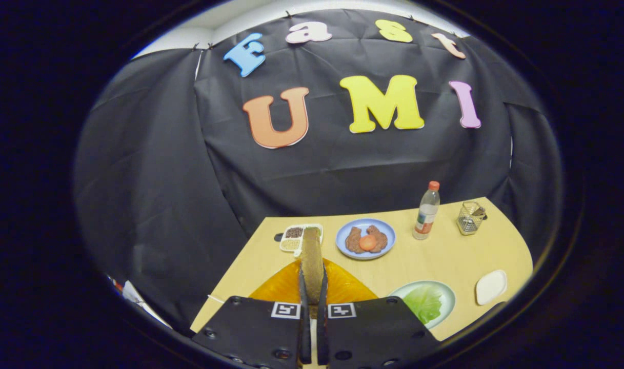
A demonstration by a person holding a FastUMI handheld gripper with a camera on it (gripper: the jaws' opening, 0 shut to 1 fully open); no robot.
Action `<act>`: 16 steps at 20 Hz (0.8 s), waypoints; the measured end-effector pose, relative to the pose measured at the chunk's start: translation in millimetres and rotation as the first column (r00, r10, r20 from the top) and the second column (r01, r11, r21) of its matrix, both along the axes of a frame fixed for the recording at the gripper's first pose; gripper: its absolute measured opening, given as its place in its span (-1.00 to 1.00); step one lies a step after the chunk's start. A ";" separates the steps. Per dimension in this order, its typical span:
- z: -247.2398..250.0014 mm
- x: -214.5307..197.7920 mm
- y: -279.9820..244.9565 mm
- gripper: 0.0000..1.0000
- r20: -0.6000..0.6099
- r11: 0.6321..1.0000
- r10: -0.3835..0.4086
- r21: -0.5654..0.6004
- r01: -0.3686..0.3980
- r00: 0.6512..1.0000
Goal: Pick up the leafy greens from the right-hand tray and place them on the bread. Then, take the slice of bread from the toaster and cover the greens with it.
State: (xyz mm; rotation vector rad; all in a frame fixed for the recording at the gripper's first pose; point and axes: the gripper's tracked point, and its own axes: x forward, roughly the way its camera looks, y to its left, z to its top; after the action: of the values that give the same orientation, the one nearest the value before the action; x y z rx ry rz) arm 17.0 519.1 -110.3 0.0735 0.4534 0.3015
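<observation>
While the gripper (312, 287) looks out over the pale wooden table (404, 266), its two fingers (304, 307) stand nearly together, clamped on a slice of bread (312, 256) held edge-on between them. Its long axis runs straight ahead along the fingers, so the brown crust edge faces the camera and the far end points toward the booth's black wall. Below the held slice lies an orange plate (283, 287), partly hidden by the gripper body. The gripper itself sits level and raised above the table, aimed forward across it. Just right of the fingers a pale green plate (447, 292) carries the leafy greens (423, 303), a light green lettuce leaf lying flat. Beyond the slice's tip sits a small divided tray (291, 238) with dark and pale fillings, touching the slice in the view, though I cannot tell their true gap. Beside it a blue plate (365, 239) holds two brown patties and an orange-red round piece. Farther right stand a clear bottle (426, 211) with a red cap, upright, and a wire mesh basket (469, 218). A small white dish (491, 287) lies near the table's right edge.
</observation>
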 end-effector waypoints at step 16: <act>-114.6 26.4 -174.1 -0.91 -0.215 0.966 -0.196 0.127 0.227 0.957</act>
State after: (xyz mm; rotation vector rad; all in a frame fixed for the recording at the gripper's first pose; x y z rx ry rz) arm 43.4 345.0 -224.9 0.3010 0.6180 0.1163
